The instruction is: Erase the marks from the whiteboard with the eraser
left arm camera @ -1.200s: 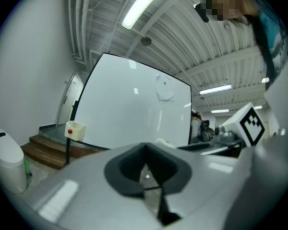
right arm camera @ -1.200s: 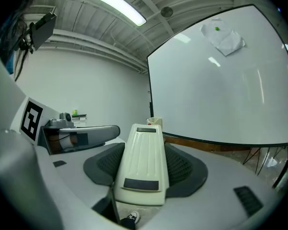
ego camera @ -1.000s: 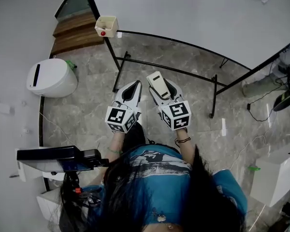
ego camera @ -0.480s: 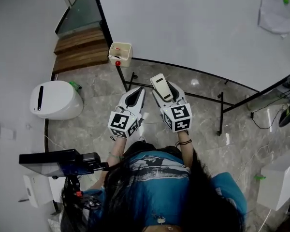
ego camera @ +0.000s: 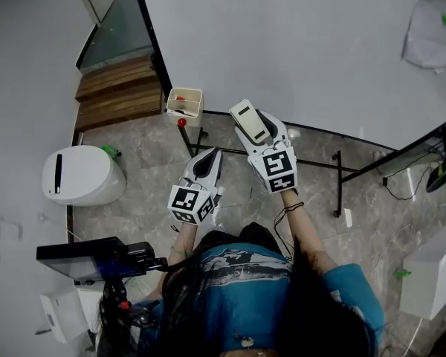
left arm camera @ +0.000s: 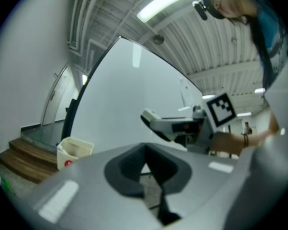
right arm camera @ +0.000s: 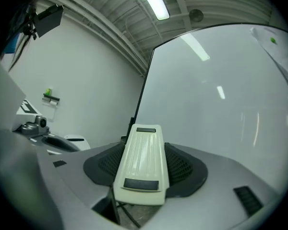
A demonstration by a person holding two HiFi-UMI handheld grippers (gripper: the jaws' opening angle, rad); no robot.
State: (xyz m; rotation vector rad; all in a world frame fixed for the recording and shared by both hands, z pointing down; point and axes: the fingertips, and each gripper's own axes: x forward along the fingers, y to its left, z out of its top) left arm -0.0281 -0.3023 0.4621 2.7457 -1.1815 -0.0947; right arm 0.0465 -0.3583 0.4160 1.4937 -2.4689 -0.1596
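Right gripper (ego camera: 256, 125), clamped on the eraser (ego camera: 247, 120), has pushed toward twelve o'clock, nearing the whiteboard (ego camera: 297, 43) to wipe, while left gripper (ego camera: 210, 157) trails at seven o'clock, jaws pinched together, empty.

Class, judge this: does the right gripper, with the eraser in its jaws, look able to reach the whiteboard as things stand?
Probably yes. The right gripper holds the eraser pointed at the whiteboard, and nothing stands between them; the left gripper sits lower, off to the side.
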